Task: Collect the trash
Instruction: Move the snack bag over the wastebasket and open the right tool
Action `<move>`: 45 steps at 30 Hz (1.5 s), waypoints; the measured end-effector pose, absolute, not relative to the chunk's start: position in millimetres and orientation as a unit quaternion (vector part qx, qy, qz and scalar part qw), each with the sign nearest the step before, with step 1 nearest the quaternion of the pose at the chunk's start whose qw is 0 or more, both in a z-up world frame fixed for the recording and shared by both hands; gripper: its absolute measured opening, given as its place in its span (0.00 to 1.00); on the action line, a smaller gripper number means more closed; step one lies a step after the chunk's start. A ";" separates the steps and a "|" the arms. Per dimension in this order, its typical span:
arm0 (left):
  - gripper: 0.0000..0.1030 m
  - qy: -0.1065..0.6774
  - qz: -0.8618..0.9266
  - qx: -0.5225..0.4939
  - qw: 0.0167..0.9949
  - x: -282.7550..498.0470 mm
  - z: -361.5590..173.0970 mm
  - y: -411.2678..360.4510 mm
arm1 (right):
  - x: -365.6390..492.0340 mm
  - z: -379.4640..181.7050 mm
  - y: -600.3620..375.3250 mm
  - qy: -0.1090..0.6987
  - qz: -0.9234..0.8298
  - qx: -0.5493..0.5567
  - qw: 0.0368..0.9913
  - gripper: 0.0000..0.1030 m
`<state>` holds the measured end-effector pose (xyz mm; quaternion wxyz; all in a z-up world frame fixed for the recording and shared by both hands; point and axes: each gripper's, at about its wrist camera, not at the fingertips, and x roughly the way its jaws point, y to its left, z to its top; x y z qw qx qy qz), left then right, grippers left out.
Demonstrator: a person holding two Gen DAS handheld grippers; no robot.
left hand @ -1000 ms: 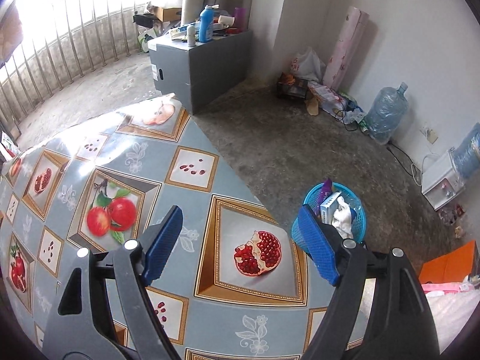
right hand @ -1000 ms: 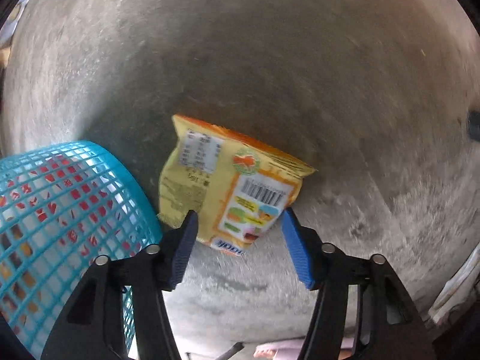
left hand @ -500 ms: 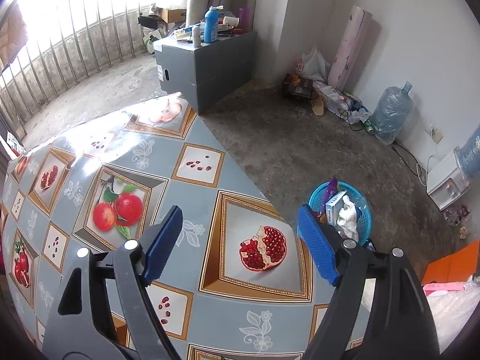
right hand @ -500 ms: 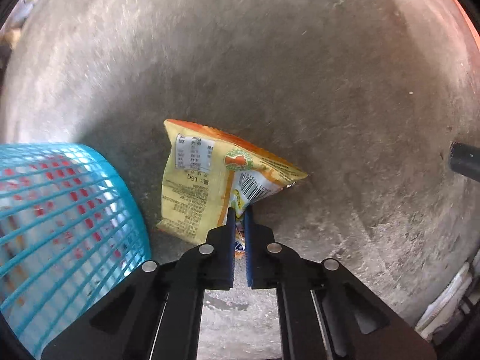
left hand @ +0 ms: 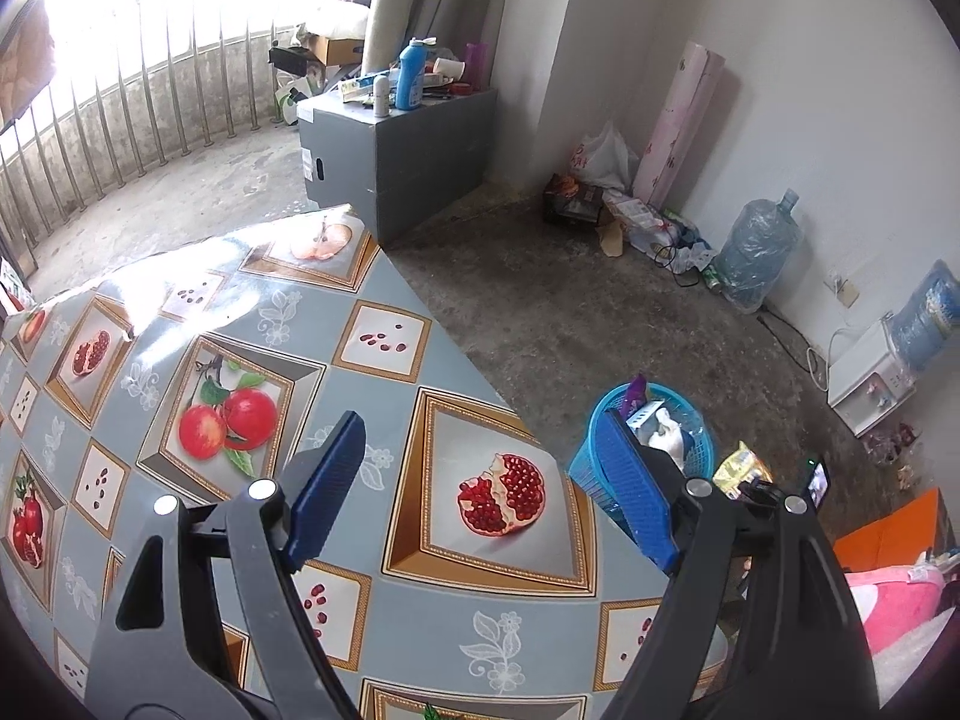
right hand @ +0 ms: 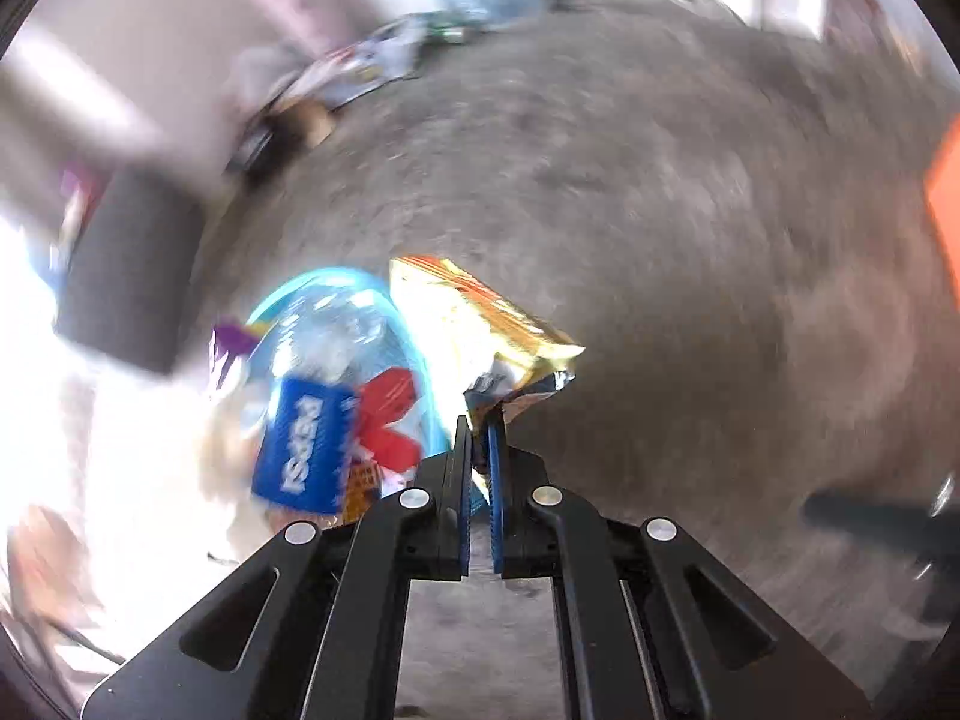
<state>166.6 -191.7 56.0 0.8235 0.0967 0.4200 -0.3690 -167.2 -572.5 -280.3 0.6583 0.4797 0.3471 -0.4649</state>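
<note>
My right gripper (right hand: 479, 432) is shut on a yellow-orange snack wrapper (right hand: 474, 318) and holds it up off the concrete floor, just right of the blue mesh trash basket (right hand: 336, 300). The basket holds several pieces of trash, among them a blue packet (right hand: 306, 444). In the left wrist view the same basket (left hand: 678, 420) stands on the floor past the table edge, with the wrapper (left hand: 741, 468) beside it at its right. My left gripper (left hand: 486, 480) is open and empty above the table.
A table with a fruit-print cloth (left hand: 240, 360) fills the left. A grey cabinet (left hand: 396, 150) with bottles stands behind it. Water jugs (left hand: 756, 252), bags and a white appliance (left hand: 870, 378) line the right wall. An orange sheet (left hand: 888, 534) lies at the right.
My right gripper closed on the snack wrapper, then lifted it off the floor and swung up beside the basket; the view is blurred. My left gripper drifted slightly and stayed open.
</note>
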 end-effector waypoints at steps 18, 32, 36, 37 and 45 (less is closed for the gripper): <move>0.73 0.412 -0.363 0.033 0.835 168.3 59.6 -131.4 | -97.6 -267.0 -554.7 0.428 -0.425 0.423 0.676 0.05; 0.73 0.410 -0.362 0.013 0.837 169.2 59.4 -107.9 | -63.1 -320.5 -565.2 0.493 -0.419 0.458 0.610 0.15; 0.73 0.410 -0.360 0.002 0.838 169.3 60.8 -99.4 | -70.2 -322.1 -565.2 0.505 -0.425 0.455 0.598 0.41; 0.73 0.408 -0.360 0.000 0.839 168.6 61.9 -97.0 | -76.8 -317.0 -565.3 0.489 -0.421 0.466 0.606 0.42; 0.73 0.389 -0.353 -0.010 0.851 164.6 73.8 -73.4 | -116.6 -275.0 -564.3 0.392 -0.404 0.503 0.655 0.53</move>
